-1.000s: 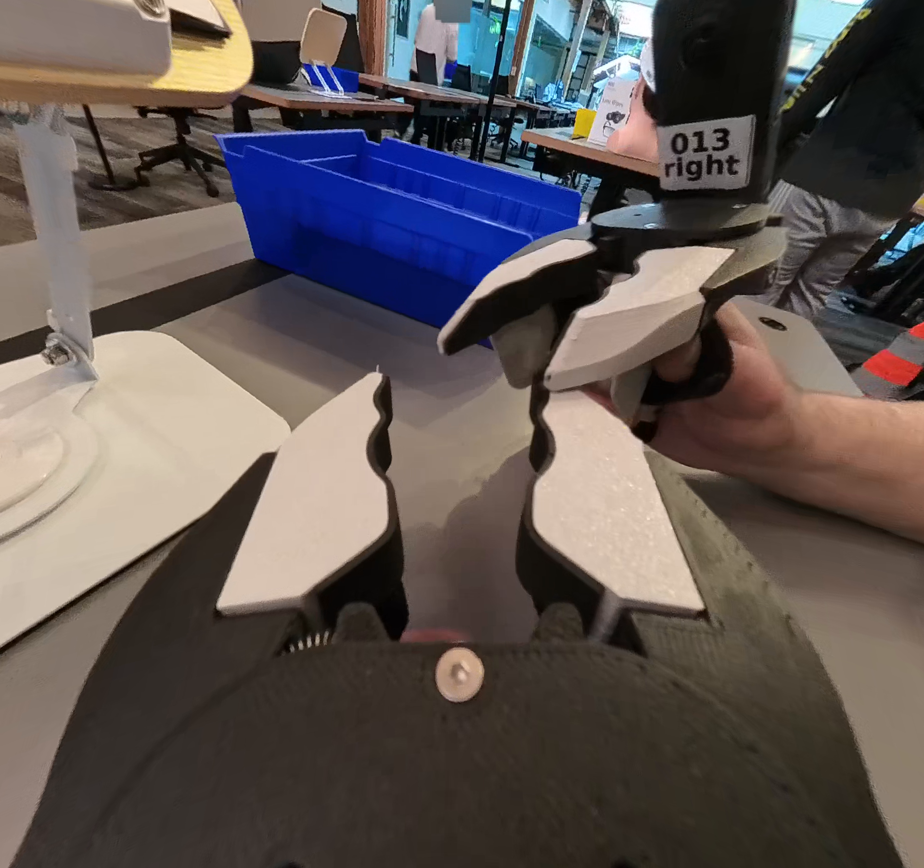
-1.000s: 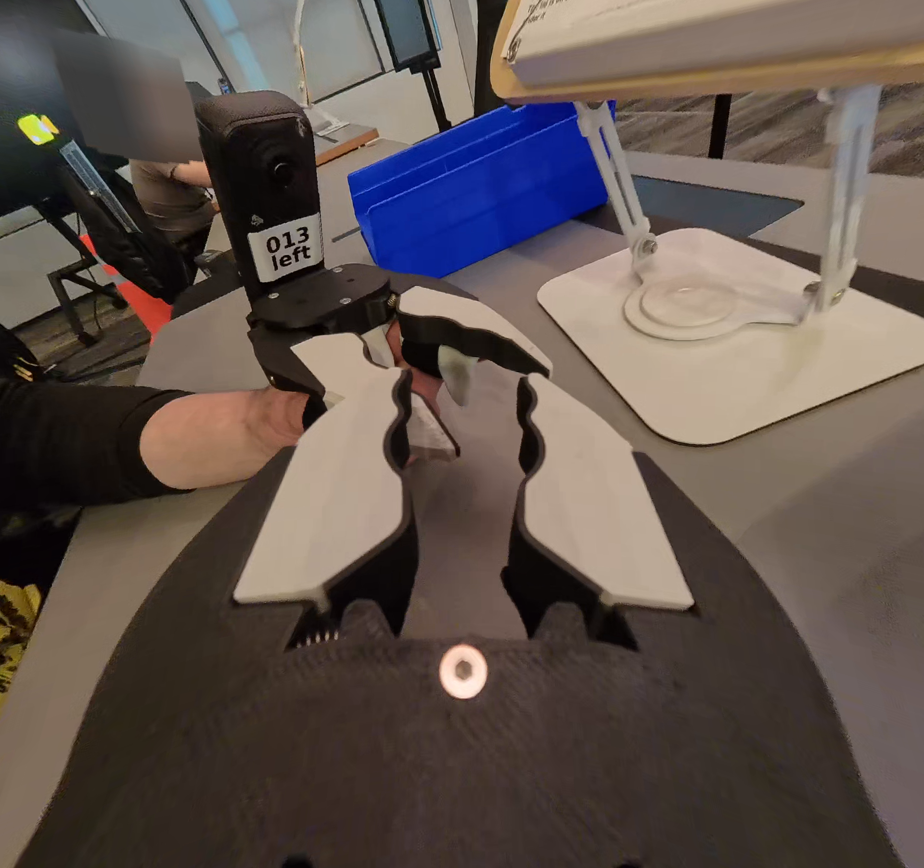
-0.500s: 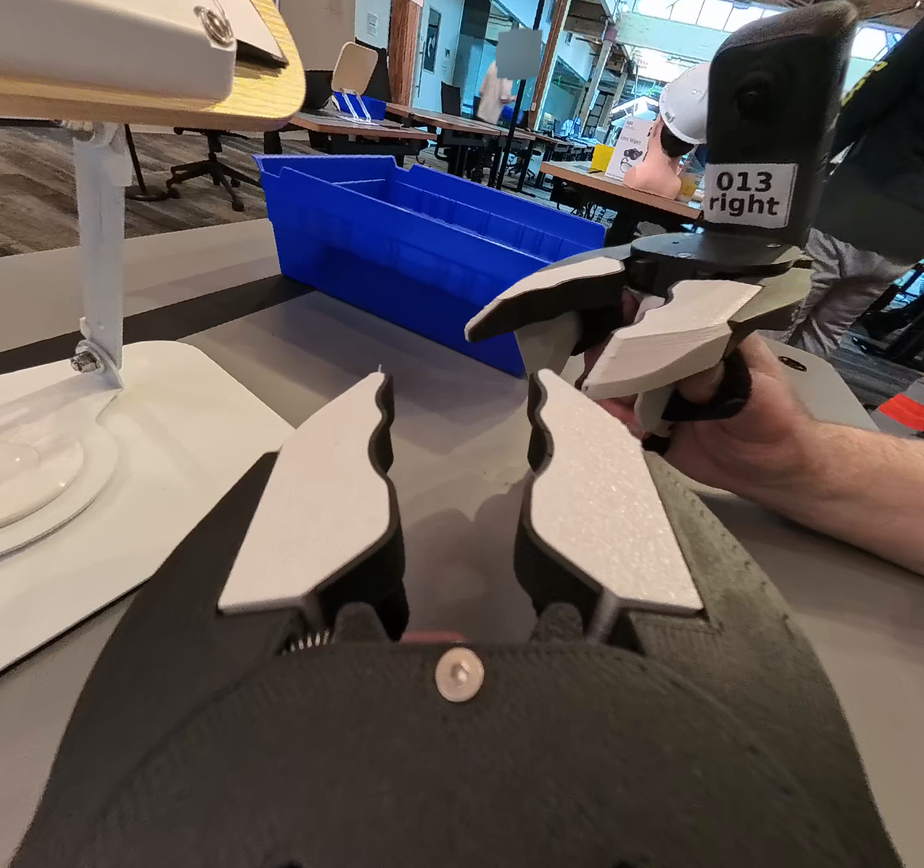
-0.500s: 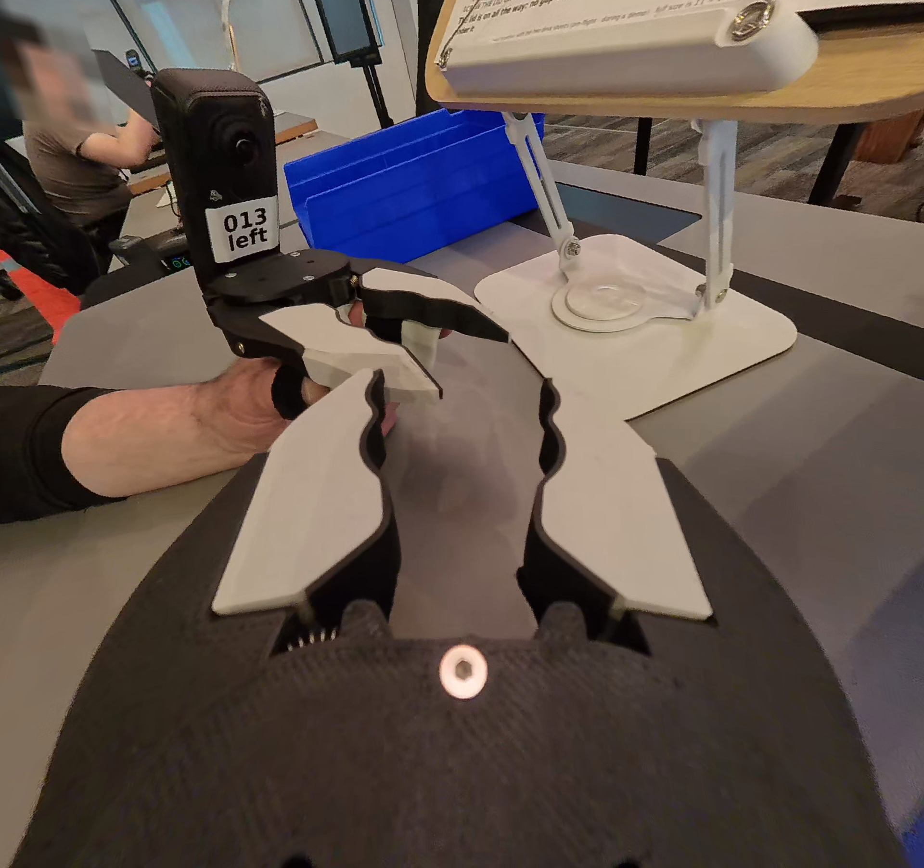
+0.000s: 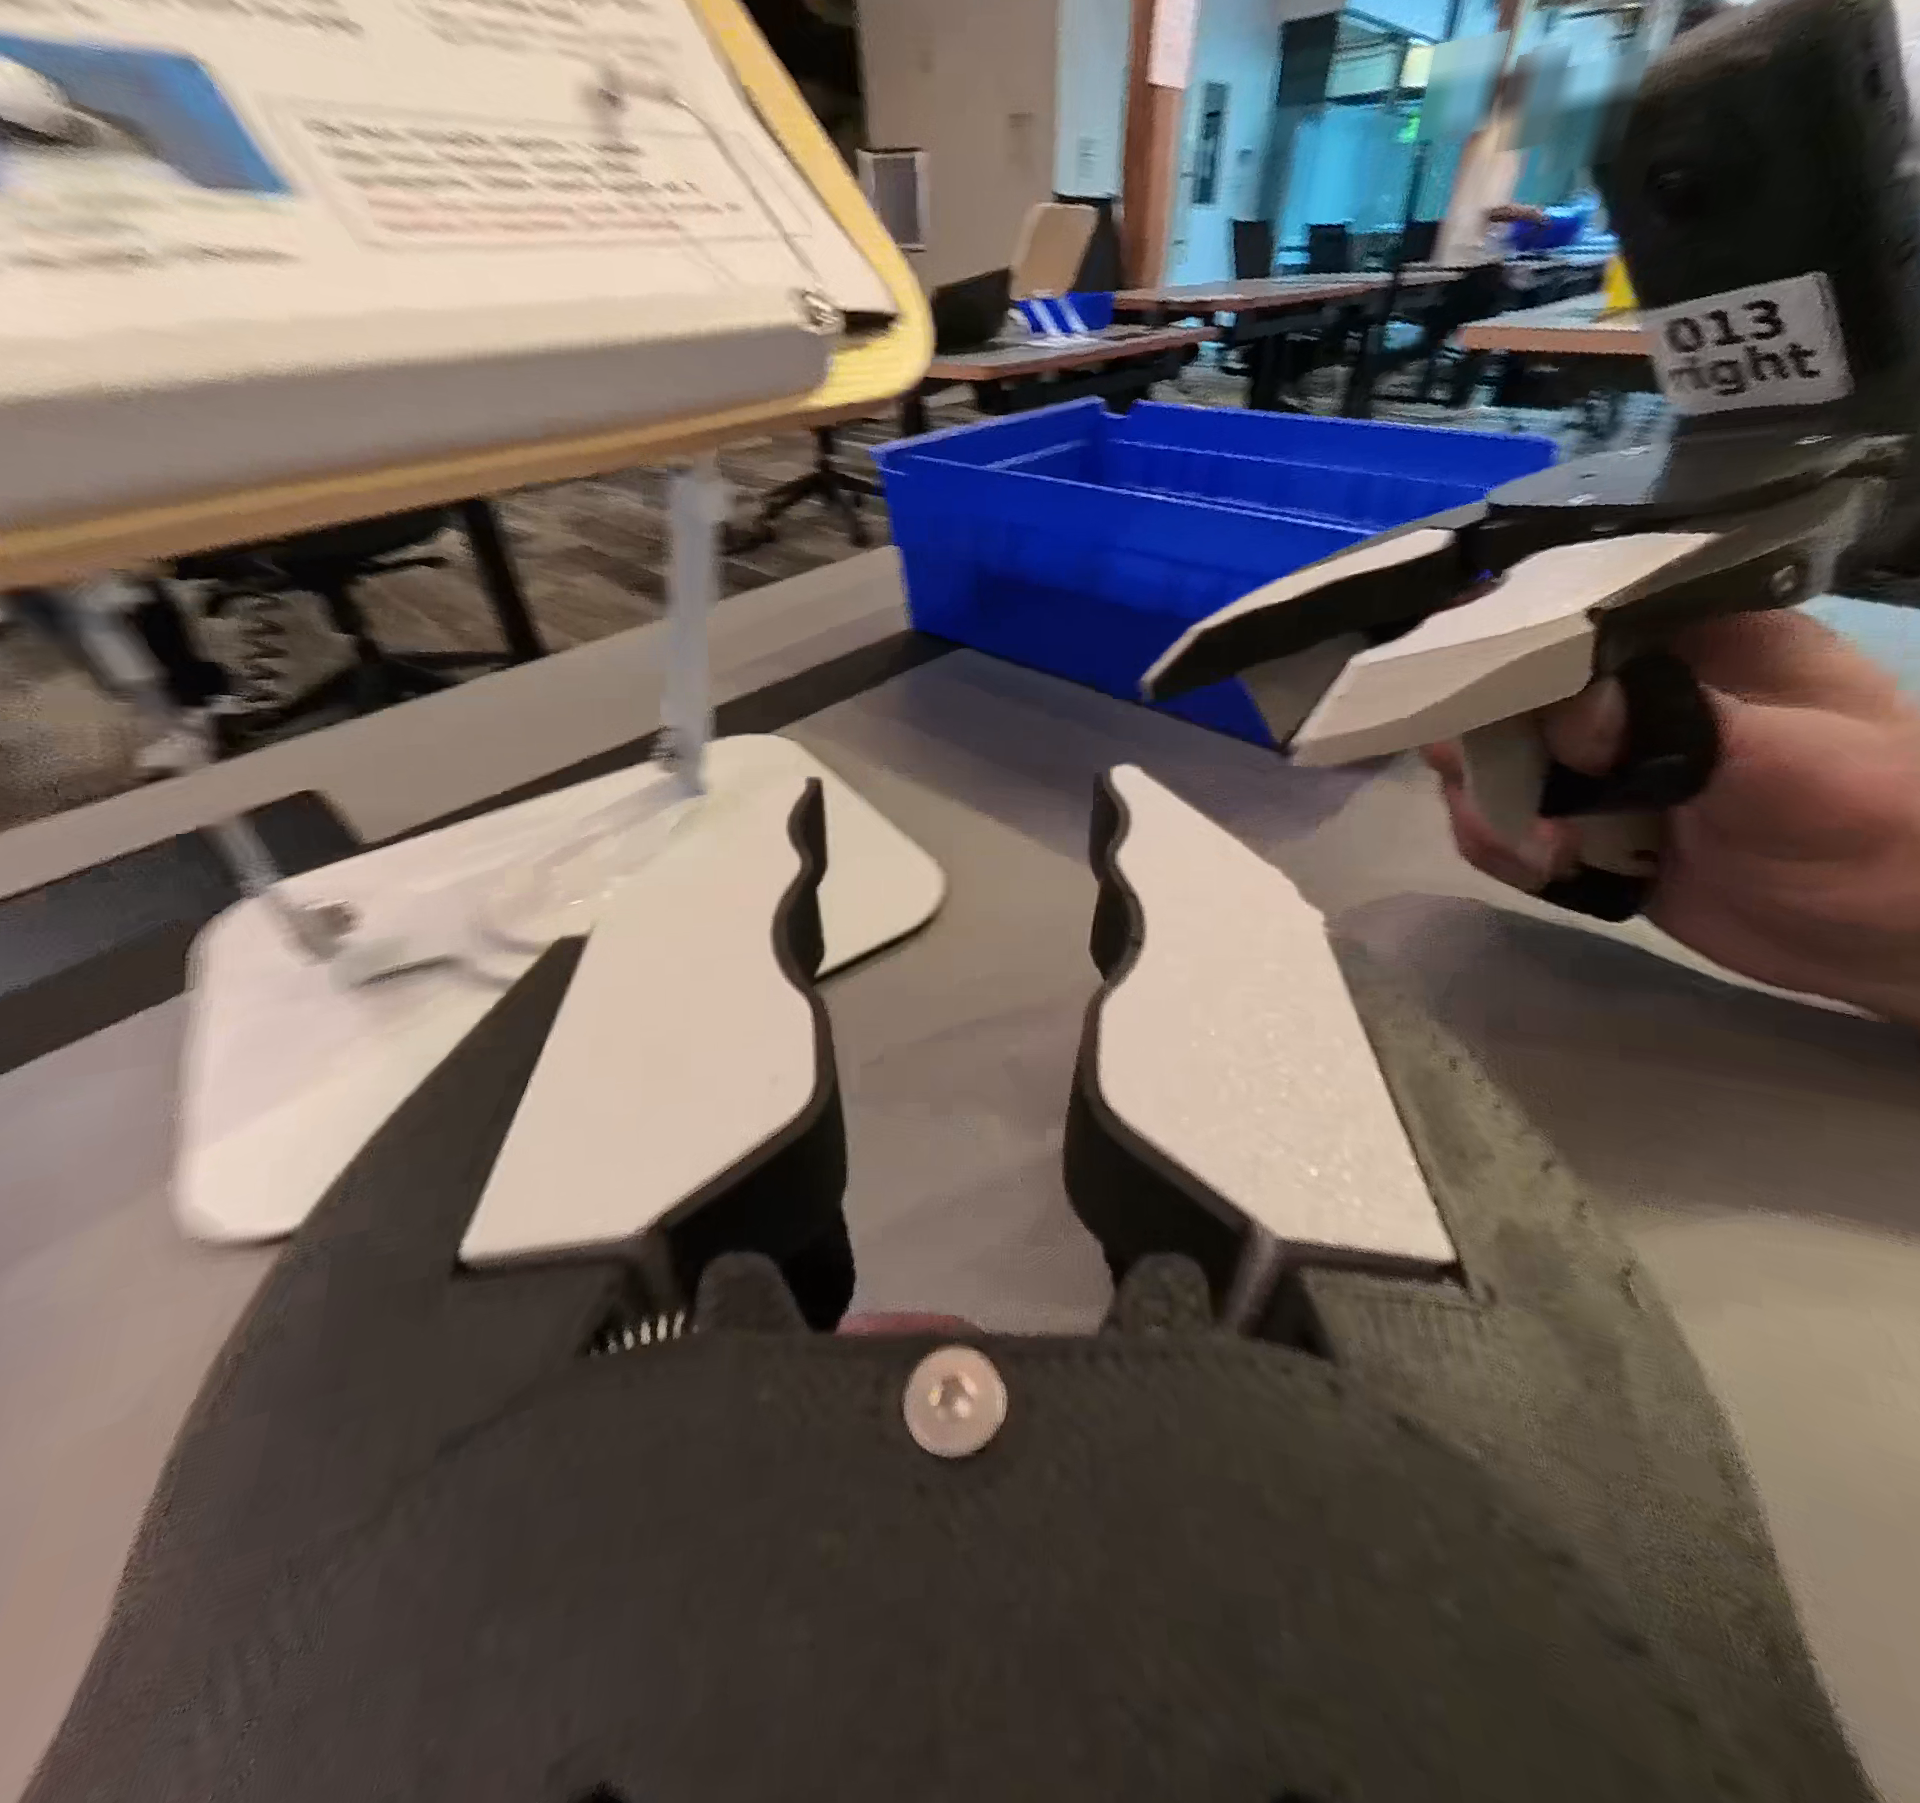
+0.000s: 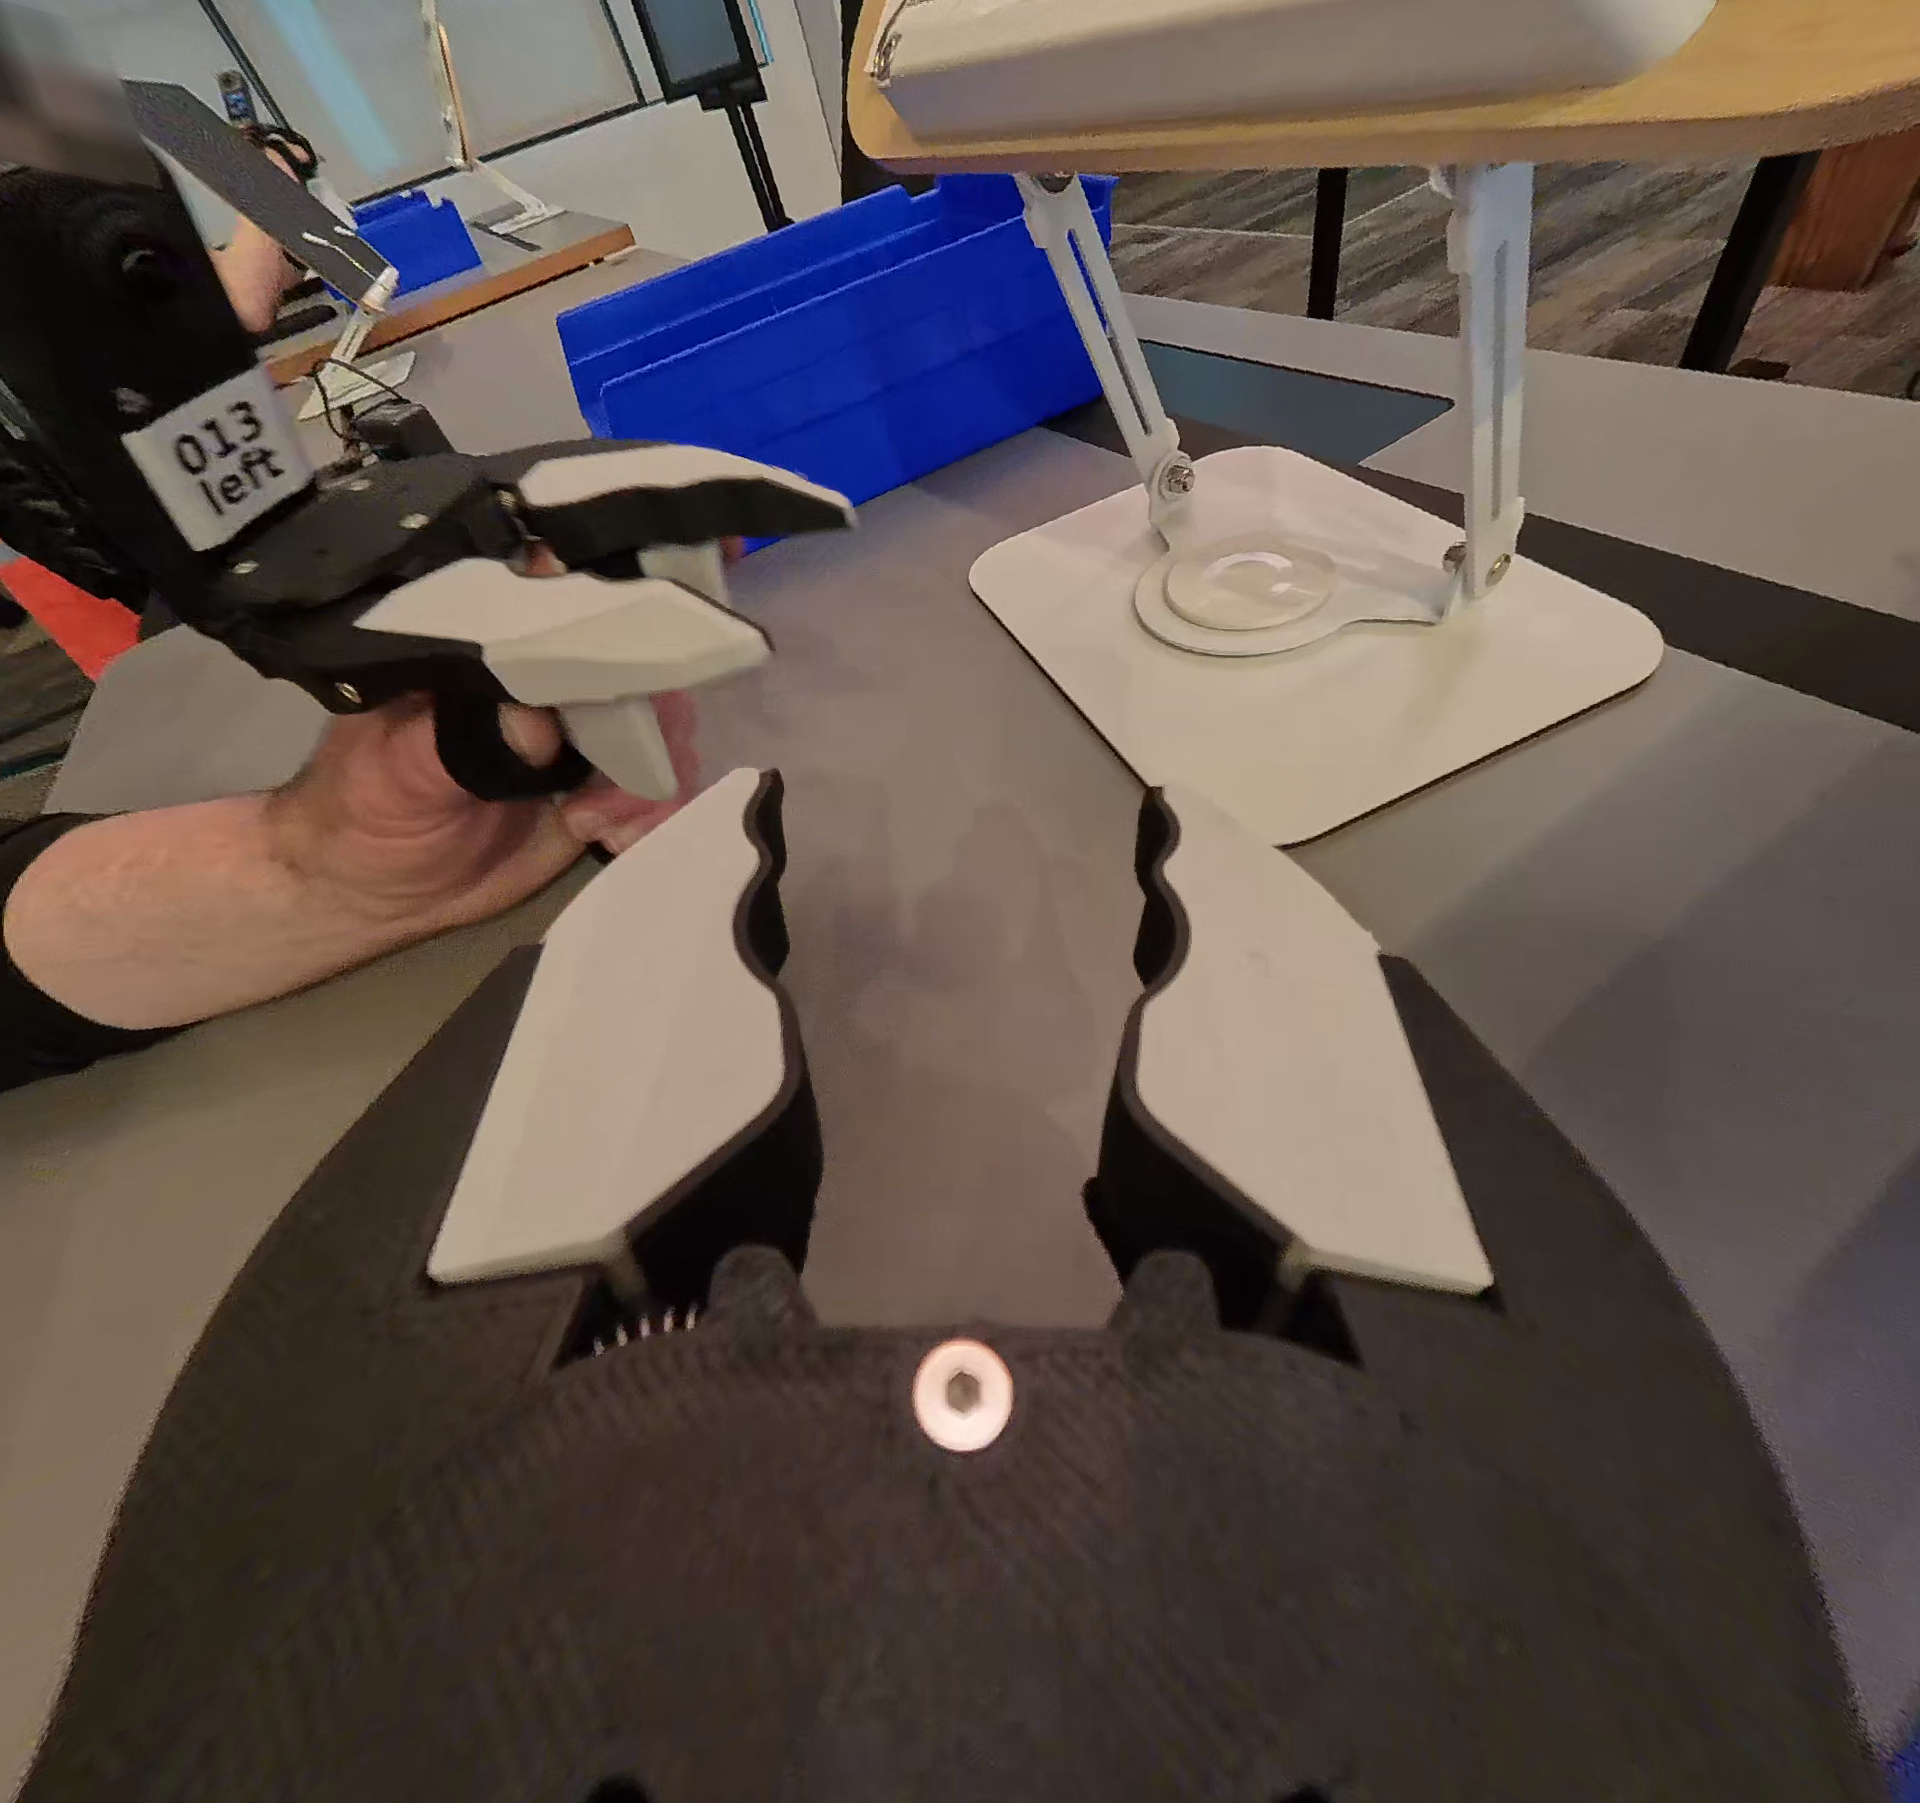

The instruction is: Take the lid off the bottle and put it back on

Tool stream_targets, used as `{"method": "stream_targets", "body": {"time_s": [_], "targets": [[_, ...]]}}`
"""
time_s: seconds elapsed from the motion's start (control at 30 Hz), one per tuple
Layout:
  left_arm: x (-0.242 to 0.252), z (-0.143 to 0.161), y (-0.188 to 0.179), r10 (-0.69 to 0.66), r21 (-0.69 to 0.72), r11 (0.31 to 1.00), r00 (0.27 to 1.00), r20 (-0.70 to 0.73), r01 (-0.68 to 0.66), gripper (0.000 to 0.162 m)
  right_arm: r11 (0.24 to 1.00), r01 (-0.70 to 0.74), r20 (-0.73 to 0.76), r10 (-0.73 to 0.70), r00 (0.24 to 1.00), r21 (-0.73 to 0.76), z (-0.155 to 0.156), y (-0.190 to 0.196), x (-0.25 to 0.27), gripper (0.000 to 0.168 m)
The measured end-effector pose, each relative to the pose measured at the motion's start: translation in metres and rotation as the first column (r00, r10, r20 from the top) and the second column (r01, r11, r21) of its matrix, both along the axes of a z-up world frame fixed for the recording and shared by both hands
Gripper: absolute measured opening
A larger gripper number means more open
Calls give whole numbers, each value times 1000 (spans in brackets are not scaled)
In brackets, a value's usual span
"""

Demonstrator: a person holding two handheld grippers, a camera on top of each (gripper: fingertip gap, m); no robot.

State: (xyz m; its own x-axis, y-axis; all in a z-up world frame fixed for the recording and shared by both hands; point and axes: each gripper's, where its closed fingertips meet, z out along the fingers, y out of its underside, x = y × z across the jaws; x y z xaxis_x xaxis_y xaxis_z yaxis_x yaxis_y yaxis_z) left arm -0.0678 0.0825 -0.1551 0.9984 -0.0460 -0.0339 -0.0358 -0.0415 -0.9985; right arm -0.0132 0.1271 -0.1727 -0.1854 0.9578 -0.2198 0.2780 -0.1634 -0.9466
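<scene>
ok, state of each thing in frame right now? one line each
Left tool: open, empty, above the grey table.
Right tool: open, empty.
Blue plastic bin: upright on the table, open-topped; contents hidden.
White stand with instruction board: upright, board tilted.
Bottle and lid: not in view.

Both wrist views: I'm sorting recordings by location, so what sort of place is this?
Probably an open-plan office or lab workspace: rows of desks with office chairs behind, a blue storage bin on the grey table, and an instruction sheet on a white stand.
</scene>
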Motion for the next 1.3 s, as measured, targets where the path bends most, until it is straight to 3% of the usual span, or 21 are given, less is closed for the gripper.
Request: {"method": "stream_targets", "body": {"time_s": [0.17,0.27,0.33,0.4,0.53,0.7,0.83,0.97,1.07,1.1,1.2,1.3], "targets": [[-86,24,-83,283,70,958,957,-56,-279,56,1000,15,-31,-15,999,17,13,1,3,70],[-163,39,-152,486,98,872,873,-44,-480,67,993,72,-98,-62,993,93,41,8,14,73],[-214,44,-198,604,102,795,796,-38,-598,74,966,186,-160,-157,975,182,63,28,29,75],[-260,41,-239,687,76,724,726,4,-686,80,903,333,-230,-275,934,273,83,57,52,78],[-324,27,-287,772,12,635,635,30,-773,86,683,639,-346,-538,768,354,104,138,123,89],[-369,-3,-295,794,-113,606,608,17,-788,94,514,816,-317,-753,577,265,81,228,206,98],[-392,-23,-289,797,-197,601,600,70,-774,99,488,859,-223,-830,512,155,47,268,231,102],[-399,-36,-275,764,-235,640,638,93,-732,85,536,839,-62,-838,542,92,2,287,228,100],[-397,-37,-266,740,-239,669,661,124,-704,67,617,782,48,-787,616,82,-21,284,213,83],[-395,-37,-263,723,-239,688,678,133,-686,57,637,764,65,-771,634,99,-24,280,210,68],[-389,-36,-256,684,-249,725,715,146,-643,26,657,744,76,-754,653,123,-27,276,207,29],[-387,-37,-256,668,-264,740,724,174,-619,3,639,757,90,-769,633,134,-29,278,211,5]]}}
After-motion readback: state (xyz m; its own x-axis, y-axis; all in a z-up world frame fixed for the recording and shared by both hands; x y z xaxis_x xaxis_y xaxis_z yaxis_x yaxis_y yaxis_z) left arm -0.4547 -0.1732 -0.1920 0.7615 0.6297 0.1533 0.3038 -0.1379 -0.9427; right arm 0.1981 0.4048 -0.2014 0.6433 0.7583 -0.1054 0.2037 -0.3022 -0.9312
